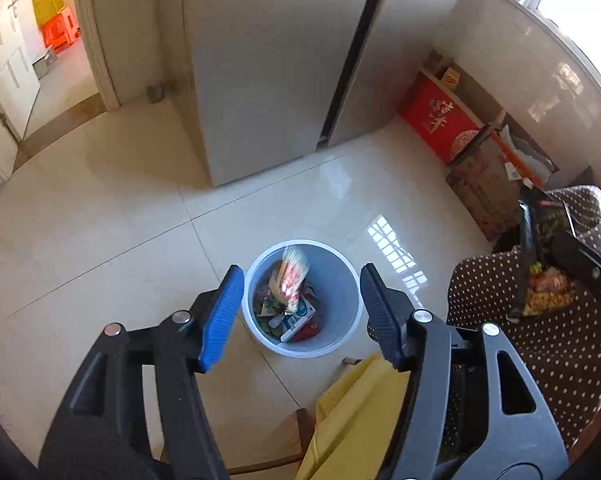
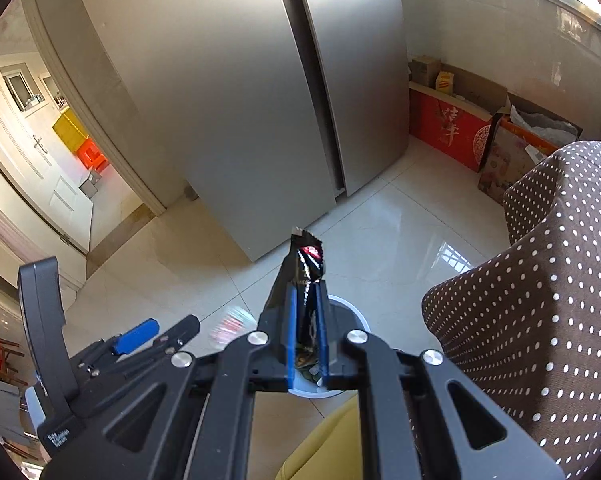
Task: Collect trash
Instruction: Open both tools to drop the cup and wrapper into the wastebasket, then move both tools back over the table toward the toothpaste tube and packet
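Hovering wide open and empty over the bin (image 1: pixel 300 300), already holding several wrappers, the left gripper (image 1: pixel 300 312) looks finished, while the right gripper (image 2: pixel 305 328) pinches 1 black wrapper (image 2: pixel 308 264) above it, undropped.

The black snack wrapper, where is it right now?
The black snack wrapper is pinched in the right gripper, held over the white trash bin beside the polka-dot chair.
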